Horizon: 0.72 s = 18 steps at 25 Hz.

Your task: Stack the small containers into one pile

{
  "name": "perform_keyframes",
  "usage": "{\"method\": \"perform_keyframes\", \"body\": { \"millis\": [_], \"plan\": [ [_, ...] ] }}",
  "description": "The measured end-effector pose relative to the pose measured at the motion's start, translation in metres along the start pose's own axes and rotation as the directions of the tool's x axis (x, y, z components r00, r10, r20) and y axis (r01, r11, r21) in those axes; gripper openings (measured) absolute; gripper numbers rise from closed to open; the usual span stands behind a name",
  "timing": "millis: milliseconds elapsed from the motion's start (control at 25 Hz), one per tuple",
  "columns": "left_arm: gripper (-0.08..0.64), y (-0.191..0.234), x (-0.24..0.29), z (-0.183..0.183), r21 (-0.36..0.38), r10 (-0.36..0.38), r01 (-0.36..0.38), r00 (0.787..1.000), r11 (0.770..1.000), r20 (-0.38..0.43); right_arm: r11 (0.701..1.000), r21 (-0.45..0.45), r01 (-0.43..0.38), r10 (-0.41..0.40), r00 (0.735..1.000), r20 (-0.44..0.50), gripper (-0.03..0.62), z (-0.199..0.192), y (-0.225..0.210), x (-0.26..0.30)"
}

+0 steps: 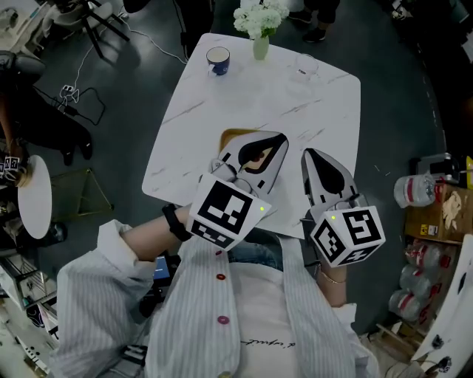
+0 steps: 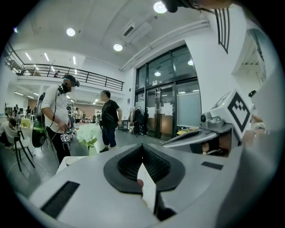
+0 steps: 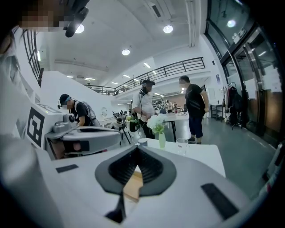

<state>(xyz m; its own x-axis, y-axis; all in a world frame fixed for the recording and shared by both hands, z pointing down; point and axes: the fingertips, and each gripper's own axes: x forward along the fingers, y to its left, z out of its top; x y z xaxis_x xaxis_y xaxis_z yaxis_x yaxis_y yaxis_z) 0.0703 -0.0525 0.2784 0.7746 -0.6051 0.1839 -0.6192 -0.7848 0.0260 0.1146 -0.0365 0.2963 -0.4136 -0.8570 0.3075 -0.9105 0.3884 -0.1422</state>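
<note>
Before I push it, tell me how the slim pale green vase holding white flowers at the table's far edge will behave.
The pale green vase is narrow under a wide white flower bunch, so it probably tips easily. It looks like glazed ceramic or glass, likely breakable. The marble-look tabletop seems smooth, so a low push may slide it.

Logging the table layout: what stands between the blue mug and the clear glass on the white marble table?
A pale green vase of white flowers stands between the blue mug and the clear glass, slightly farther back; the head view shows it.
</note>
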Motion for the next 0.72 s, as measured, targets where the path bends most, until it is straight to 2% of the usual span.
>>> {"method": "perform_keyframes", "body": {
  "millis": [720],
  "plan": [
    [0.017,0.0011,0.0103,-0.0028,0.003,-0.036,0.036,0.999,0.999,-0.026,1.0,0.025,0.006,-0.005,1.0,-0.028,0.009,-0.0053,-0.0073,0.0103]
  ]
}}
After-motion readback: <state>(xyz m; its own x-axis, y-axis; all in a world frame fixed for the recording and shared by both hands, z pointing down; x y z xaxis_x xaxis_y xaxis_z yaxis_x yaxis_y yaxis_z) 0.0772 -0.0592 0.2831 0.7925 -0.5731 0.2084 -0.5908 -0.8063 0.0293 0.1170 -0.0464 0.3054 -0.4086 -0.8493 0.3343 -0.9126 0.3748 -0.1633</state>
